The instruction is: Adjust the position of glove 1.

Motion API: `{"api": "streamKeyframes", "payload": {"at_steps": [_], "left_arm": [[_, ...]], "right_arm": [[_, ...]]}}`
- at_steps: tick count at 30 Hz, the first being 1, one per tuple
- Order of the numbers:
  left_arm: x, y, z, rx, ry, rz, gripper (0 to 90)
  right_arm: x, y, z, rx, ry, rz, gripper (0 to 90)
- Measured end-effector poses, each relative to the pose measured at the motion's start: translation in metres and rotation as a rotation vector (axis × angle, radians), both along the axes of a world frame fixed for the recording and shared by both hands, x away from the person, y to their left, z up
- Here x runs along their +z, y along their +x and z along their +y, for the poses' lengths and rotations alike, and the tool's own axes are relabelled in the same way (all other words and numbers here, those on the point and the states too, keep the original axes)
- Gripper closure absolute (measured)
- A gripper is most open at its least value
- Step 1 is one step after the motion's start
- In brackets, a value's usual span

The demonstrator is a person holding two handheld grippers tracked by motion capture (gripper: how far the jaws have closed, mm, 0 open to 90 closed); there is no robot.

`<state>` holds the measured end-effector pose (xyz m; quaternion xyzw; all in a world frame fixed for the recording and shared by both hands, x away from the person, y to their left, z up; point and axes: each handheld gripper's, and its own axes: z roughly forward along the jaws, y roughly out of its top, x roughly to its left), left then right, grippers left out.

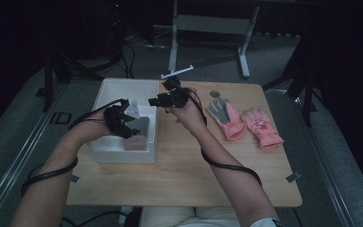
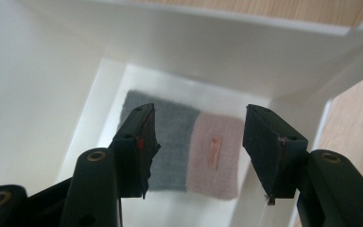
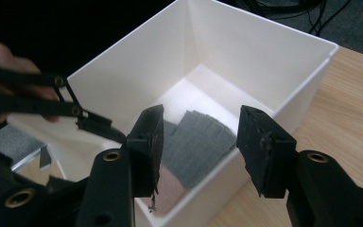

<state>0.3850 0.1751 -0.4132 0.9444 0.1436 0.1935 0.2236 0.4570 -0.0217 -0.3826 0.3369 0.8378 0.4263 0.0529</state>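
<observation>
Inside the white box [image 1: 103,152], left of frame, folded grey-pink cloth [image 2: 189,153] lies flat below left claw [image 2: 196,142], half open, empty; right claw [image 3: 198,151] likewise, farther off.

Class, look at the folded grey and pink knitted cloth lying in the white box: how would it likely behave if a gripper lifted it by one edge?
The folded knitted cloth would probably flop and unfold, since it looks soft and lies flat in layers on the floor of the white box. It seems light. Its fuzzy weave should grip well rather than slip, and it looks unlikely to roll or break.
</observation>
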Motion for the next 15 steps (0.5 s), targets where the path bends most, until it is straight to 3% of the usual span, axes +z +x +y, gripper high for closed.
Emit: {"api": "streamKeyframes", "payload": {"at_steps": [8,15], "left_arm": [[0.018,-0.004,-0.02,-0.023,-0.102,-0.011,45.0],[0.027,-0.009,-0.048,-0.069,-0.139,0.014,47.0]], "right_arm": [[0.001,-0.012,-0.032,0.006,-0.014,-0.032,52.4],[-0.006,-0.018,-0.063,-0.017,-0.031,-0.042,52.4]]}}
